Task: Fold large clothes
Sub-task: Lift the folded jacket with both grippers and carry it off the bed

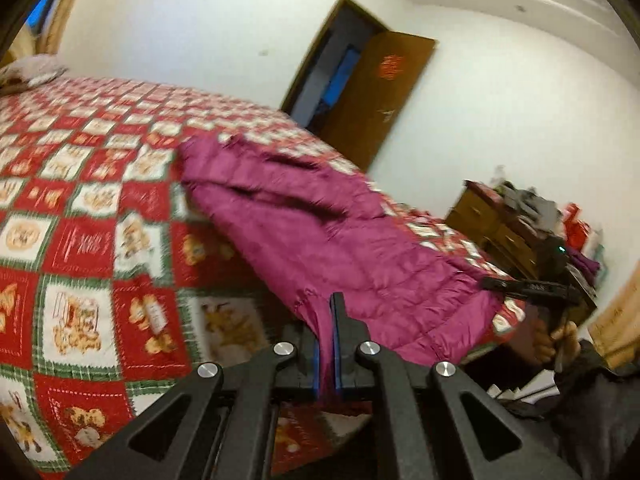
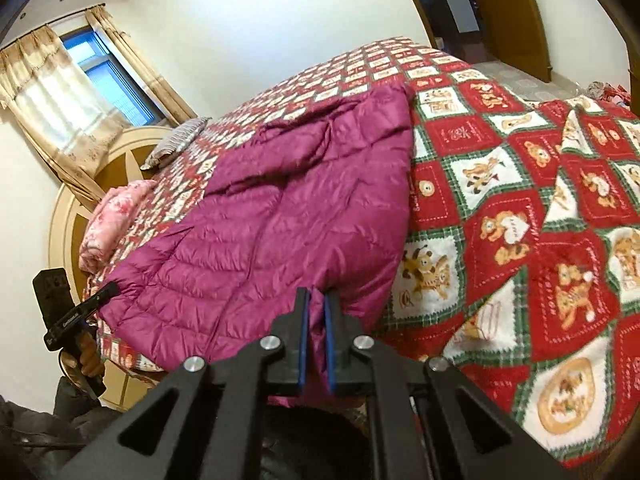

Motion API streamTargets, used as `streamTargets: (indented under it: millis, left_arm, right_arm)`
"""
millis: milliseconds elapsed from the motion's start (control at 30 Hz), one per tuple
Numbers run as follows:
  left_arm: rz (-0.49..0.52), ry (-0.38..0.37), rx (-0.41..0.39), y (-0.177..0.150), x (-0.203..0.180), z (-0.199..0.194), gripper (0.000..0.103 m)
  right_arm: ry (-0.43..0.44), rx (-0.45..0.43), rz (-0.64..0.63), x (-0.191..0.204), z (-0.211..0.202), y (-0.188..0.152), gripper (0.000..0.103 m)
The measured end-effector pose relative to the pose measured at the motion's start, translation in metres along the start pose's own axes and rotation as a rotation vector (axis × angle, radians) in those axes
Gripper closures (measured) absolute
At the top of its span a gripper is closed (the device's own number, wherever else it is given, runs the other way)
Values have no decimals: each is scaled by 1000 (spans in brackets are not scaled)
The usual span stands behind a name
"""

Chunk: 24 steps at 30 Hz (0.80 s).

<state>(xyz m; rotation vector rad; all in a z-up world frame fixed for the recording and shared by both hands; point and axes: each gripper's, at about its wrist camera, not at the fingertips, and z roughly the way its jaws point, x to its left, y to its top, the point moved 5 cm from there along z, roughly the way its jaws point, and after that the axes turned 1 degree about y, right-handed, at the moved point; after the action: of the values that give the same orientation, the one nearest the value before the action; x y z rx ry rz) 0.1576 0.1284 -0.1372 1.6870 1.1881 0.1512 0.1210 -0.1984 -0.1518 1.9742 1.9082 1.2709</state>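
While the magenta quilted jacket (image 1: 320, 216) lies spread on the bed's red, white and green patchwork quilt (image 1: 80, 184), we pinch its near hem at two corners. Our left gripper (image 1: 327, 312) is clamped tight on a fold of hem fabric, which runs down between the blue pads. Our right gripper (image 2: 316, 300) is closed on the opposite hem corner in the same way, cloth squeezed between its pads. In the left wrist view the right gripper (image 1: 492, 283) shows at the jacket's far right edge, with a hand (image 1: 556, 336) on its handle; in the right wrist view the left gripper (image 2: 110, 290) sits at the jacket's lower left corner. The jacket's long axis runs away from us, from the gripped hem toward the far side of the bed, with a sleeve folded across its upper part. The hem edge between our grippers looks raised off the quilt. A striped pillow (image 2: 176, 142) and pink folded bedding (image 2: 108, 224) lie near the headboard (image 2: 68, 216).
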Motion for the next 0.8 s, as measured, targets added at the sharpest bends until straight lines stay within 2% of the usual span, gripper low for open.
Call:
streamTargets:
  millis: [200, 333, 433, 467, 500, 533, 600, 667, 700, 733, 800]
  left_arm:
    - [106, -95, -36, 6, -41, -38, 100]
    - [154, -154, -74, 29, -63, -62, 100]
    - [171, -121, -85, 54, -63, -60, 99]
    - [161, -121, -79, 58, -61, -57, 99]
    - [152, -127, -74, 62, -59, -54, 99]
    - [151, -127, -78, 64, -57, -51, 99]
    - [152, -127, -92, 64, -55, -51, 99]
    - [155, -133, -103, 63, -55, -54, 99]
    - [157, -135, -107, 63, -55, -56, 99]
    - [157, -136, -112, 64, -54, -57, 99]
    - [150, -139, -120, 65, -53, -58, 100]
  right_arm:
    - [4, -44, 2, 7, -45, 0, 95]
    - [25, -122, 17, 14, -82, 15, 95]
    - [64, -169, 44, 10, -88, 35, 95]
    - [13, -177, 35, 6, -82, 43, 95]
    - [-34, -177, 26, 3, -77, 45, 91]
    - [-48, -164, 27, -2, -69, 46, 90]
    - [7, -91, 70, -9, -45, 40, 90]
    - [11, 13, 89, -12, -18, 25, 87]
    - [1, 55, 89, -12, -10, 17, 77]
    - [0, 104, 97, -13, 1, 7, 63]
    - [27, 183, 143, -16, 16, -10, 41]
